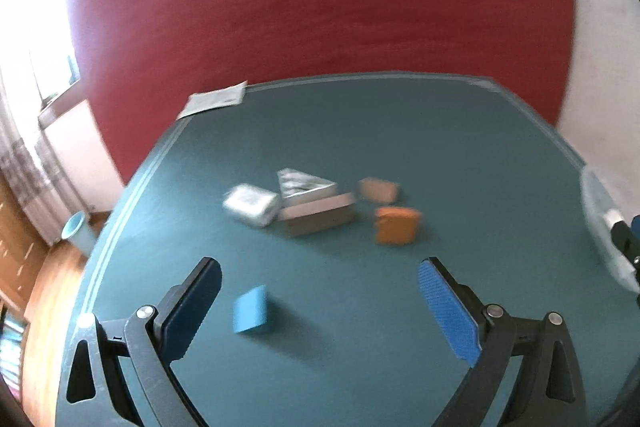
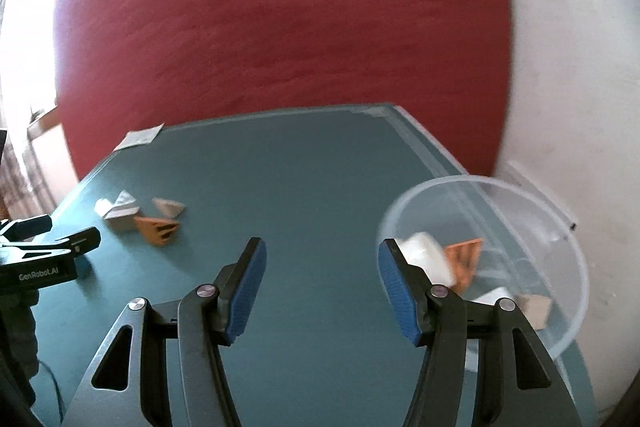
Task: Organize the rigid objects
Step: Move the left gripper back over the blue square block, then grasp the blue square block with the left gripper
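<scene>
In the left wrist view my left gripper [image 1: 320, 275] stands open over the teal table [image 1: 360, 131]. A small blue block [image 1: 250, 309] lies below it, close to the left finger and touching neither pad. Farther off sits a blurred cluster: a white box [image 1: 252, 205], a silvery wedge [image 1: 302, 183], a long brown box [image 1: 320, 217], a beige block [image 1: 378, 189] and an orange block [image 1: 396, 225]. My right gripper [image 2: 322, 255] is open and empty, just left of a clear bowl [image 2: 480, 183] holding a white block [image 2: 424, 255], an orange block [image 2: 464, 259] and a beige block [image 2: 536, 307].
A sheet of paper [image 1: 212, 101] lies at the table's far left corner, against a red wall. The bowl [image 1: 600, 211] sits at the table's right edge. A pale blue bin [image 1: 76, 227] stands on the wooden floor at the left. The left gripper [image 2: 74, 229] shows at the right wrist view's left edge.
</scene>
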A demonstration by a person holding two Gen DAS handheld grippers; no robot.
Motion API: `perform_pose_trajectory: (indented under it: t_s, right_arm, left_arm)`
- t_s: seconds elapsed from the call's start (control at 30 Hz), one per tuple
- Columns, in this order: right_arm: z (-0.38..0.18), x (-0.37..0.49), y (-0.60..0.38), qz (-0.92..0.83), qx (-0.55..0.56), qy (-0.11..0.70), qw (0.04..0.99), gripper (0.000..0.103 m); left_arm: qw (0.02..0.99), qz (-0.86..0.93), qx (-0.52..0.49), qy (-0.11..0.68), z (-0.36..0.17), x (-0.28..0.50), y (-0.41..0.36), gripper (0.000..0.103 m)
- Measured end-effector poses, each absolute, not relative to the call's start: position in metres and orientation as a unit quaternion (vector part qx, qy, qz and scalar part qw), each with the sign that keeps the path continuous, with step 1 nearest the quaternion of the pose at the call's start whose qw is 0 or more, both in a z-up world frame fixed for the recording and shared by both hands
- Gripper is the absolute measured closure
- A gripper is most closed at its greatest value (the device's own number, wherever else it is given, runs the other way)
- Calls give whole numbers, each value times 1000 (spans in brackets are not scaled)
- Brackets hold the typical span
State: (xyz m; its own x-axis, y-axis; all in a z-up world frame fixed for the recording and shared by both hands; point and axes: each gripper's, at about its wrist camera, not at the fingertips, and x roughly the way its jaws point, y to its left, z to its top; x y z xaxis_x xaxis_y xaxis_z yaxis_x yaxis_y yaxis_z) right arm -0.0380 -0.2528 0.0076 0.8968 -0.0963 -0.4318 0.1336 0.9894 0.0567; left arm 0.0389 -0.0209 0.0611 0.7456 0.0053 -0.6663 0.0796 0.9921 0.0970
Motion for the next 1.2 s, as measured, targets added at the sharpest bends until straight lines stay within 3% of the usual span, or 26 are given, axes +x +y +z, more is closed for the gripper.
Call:
perform_pose_trajectory:
  t_s: [0.27,0.9,1.03,1.2]
  right_arm:
    - [-5,-21,-216,-11,24,251,968,43]
    - [-18,-10,-185,23,3,291,957,43]
    - [-19,-7,-184,23,4,294,956,43]
    - [-20,-6,-182,27,2,296,955,43]
  left_arm:
    - [917,30,62,392,34,35,39,3]
    - [906,33,65,416,13,63,52,3]
    - [903,25,47,425,10,70,54,17]
    - [904,5,24,427,13,74,55,46]
